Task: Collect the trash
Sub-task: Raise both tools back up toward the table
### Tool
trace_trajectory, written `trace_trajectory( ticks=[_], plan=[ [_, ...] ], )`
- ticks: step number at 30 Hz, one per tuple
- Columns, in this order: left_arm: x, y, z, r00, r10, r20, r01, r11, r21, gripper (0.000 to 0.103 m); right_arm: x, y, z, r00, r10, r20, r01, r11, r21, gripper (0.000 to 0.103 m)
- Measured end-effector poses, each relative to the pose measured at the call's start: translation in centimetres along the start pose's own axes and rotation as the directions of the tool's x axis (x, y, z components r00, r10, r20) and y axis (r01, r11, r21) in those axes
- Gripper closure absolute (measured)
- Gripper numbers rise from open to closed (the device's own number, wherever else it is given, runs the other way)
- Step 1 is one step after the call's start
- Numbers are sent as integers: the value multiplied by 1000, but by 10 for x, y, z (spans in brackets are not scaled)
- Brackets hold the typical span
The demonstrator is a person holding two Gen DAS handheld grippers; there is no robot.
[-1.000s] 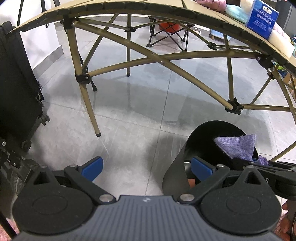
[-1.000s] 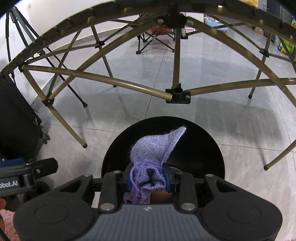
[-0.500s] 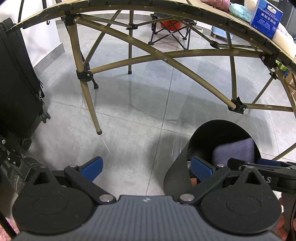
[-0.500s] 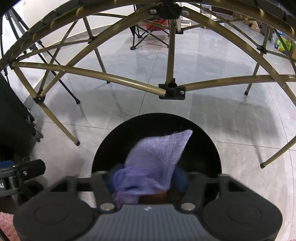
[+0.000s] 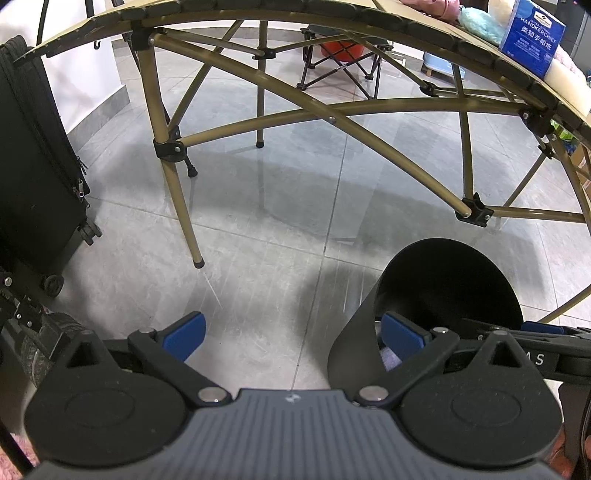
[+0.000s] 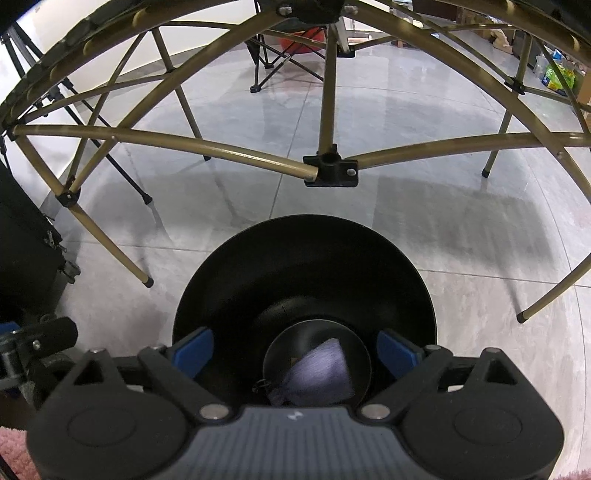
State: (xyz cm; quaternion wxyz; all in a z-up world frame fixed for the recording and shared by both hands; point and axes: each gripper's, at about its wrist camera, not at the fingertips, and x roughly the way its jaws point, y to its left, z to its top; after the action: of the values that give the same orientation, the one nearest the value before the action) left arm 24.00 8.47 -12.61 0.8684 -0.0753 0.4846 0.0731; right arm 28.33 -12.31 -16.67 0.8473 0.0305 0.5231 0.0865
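Black plastic fills the lower right of the left wrist view: we see the round trash bin [image 5: 424, 291] standing on the grey tiled floor [image 5: 280, 206], just beside the left gripper [image 5: 291, 334]. Our left gripper has its blue pads [image 5: 183, 334] spread wide with nothing between them, only bare floor beyond. The right pad sits against the bin's near rim in the picture; we cannot tell whether it touches. A sliver of pale purple fabric shows inside the bin behind that pad. Above, the folding table [image 5: 258, 16] with its olive metal legs arches across the view, and a blue handkerchief box [image 5: 532, 37] rests on its top. A black suitcase [image 5: 33, 166] stands at the left edge.

From the right wrist view we look straight down into the bin [image 6: 306, 266]. Our right gripper [image 6: 295, 352] has just been opening, and its jaws now stand wide apart over the bin's mouth with nothing pressed between them. The purple drawstring pouch [image 6: 317, 376] lies at the bottom of the bin, below the pads and clear of them.
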Motion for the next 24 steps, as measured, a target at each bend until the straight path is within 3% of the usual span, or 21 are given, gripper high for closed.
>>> trace_trajectory(
  ticks=[13,19,24],
  plan=[
    [-21,-4,4,998,-25,60,24,1000,4,0,-16,-1,1,999,-2,52,2,1000,11,7],
    [-42,-8,9,990,-21,137,19,1000,14,0,-51,-3,5,985,0,170,-3,1000,17,7],
    [-61,-11,16,980,-23,198,21,1000,10,0,-85,-3,11,958,14,287,-17,1000,8,7]
  ],
)
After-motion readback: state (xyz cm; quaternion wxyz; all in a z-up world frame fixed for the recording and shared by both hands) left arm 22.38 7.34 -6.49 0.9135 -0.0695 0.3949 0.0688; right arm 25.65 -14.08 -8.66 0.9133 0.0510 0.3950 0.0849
